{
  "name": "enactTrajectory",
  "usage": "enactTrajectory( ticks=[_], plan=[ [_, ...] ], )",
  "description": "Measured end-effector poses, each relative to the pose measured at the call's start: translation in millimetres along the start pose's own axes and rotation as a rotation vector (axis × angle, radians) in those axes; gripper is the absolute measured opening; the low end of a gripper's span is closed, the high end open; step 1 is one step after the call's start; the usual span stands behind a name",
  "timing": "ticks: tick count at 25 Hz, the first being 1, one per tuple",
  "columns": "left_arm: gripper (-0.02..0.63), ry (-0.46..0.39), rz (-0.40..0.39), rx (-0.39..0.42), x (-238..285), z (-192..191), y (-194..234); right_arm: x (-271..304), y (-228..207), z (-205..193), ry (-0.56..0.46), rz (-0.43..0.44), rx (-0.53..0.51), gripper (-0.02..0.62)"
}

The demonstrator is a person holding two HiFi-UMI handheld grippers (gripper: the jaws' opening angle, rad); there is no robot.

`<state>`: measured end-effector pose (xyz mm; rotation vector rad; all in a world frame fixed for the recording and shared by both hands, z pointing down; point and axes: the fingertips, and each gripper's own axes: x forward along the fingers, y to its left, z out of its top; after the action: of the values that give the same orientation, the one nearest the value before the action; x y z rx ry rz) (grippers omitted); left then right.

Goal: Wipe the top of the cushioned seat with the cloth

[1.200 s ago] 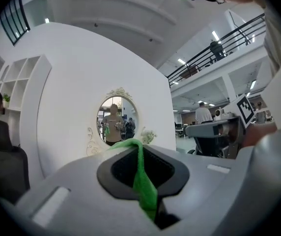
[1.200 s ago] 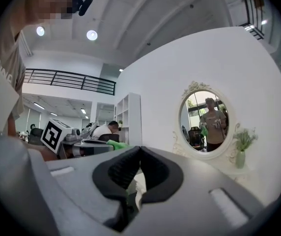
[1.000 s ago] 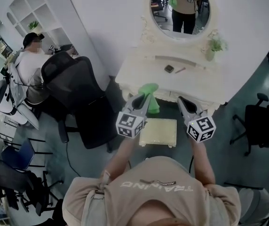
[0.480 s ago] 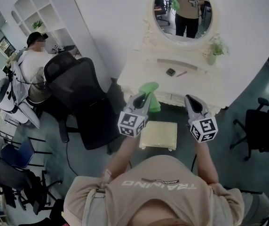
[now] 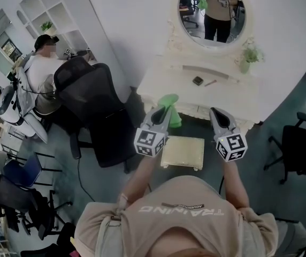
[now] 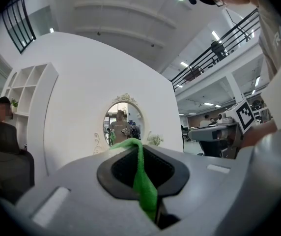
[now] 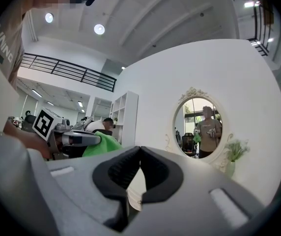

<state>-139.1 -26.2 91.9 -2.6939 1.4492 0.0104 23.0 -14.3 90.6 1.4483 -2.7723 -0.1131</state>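
Cloth pinched in my left gripper, strip lengthwise along jaws, tail toward upper centre | right gripper closed, empty | cushioned seat at centre.

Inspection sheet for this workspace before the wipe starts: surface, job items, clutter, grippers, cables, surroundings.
Surface: cushioned seat top pale, bare.
Job's things: green cloth hangs from the left gripper, held off the seat.
Clutter: small dark object and pen-like stick on the white dressing table; potted plant at its right end.
Grippers: left gripper shut on the green cloth; right gripper jaws together, empty.
Cables: thin dark line on the floor by the black office chair, possibly a cable.
Surroundings: round mirror above the table; seated person and white shelves at far left.
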Motion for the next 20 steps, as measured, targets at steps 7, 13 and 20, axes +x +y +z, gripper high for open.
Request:
enactTrajectory(
  ticks=[7,13,20],
  plan=[
    [0.025,0.013,-0.024,0.0,4,-5,-9,-5,-2,-1,0.008,-0.002,-0.003,0.004],
    [0.025,0.016,-0.04,-0.012,10,-7,-11,-8,-2,-4,0.014,0.005,-0.002,0.005],
    [0.025,0.009,-0.047,-0.004,10,-6,-8,-7,-2,-1,0.002,-0.003,-0.005,0.004]
  ],
)
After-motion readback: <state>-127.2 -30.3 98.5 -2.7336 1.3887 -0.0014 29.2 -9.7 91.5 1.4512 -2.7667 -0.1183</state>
